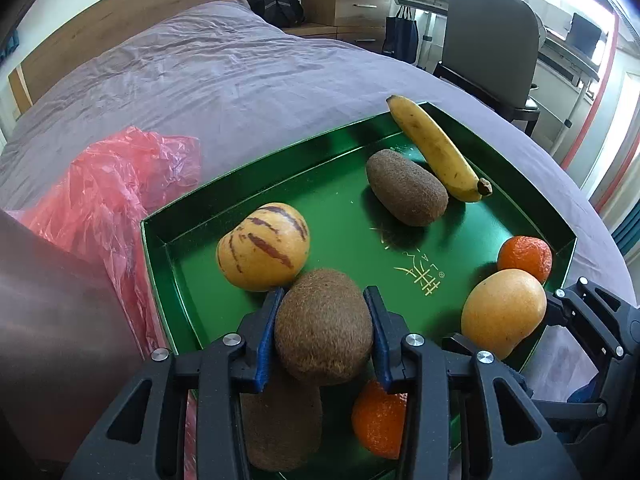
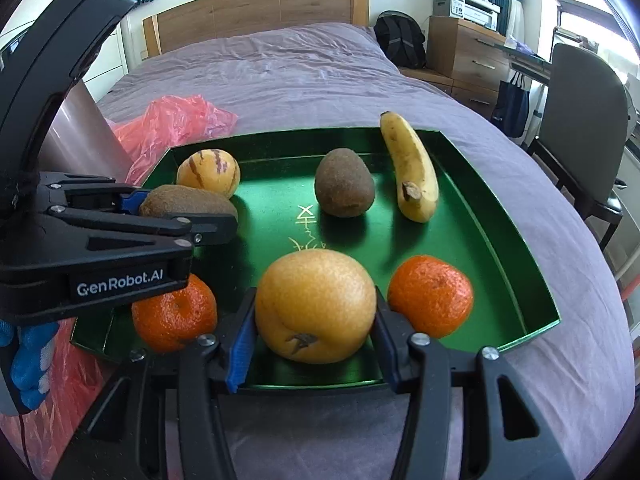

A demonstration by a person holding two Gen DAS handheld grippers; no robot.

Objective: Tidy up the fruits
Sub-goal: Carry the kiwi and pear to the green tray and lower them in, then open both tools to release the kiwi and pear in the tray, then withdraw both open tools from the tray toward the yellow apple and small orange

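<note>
- A wide bed under a wrinkled mauve cover (image 2: 304, 76) carries everything.
- A crumpled translucent red plastic bag (image 1: 100, 184) lies on the cover by the tray's left side.
- A shallow, glossy green rectangular metal tray (image 2: 472, 208) with gold lettering sits on the cover and holds the fruit.
- The left black two-finger gripper with blue pads (image 1: 324, 320) is clamped on a fuzzy brown kiwi (image 1: 324, 328) above the tray's near left corner; another kiwi lies below it.
- The right black gripper with blue pads (image 2: 314, 334) has its pads on both sides of a round yellow-orange citrus fruit (image 2: 316, 304) at the tray's near edge.
- A spotted yellow banana (image 2: 410, 168) leans on the far right wall.
- A yellow purple-striped melon-like fruit (image 2: 208, 172) sits far left.
- A third brown kiwi (image 2: 344, 188) lies just beside the banana.
- Two small orange mandarins (image 2: 430, 296) flank the citrus.
</note>
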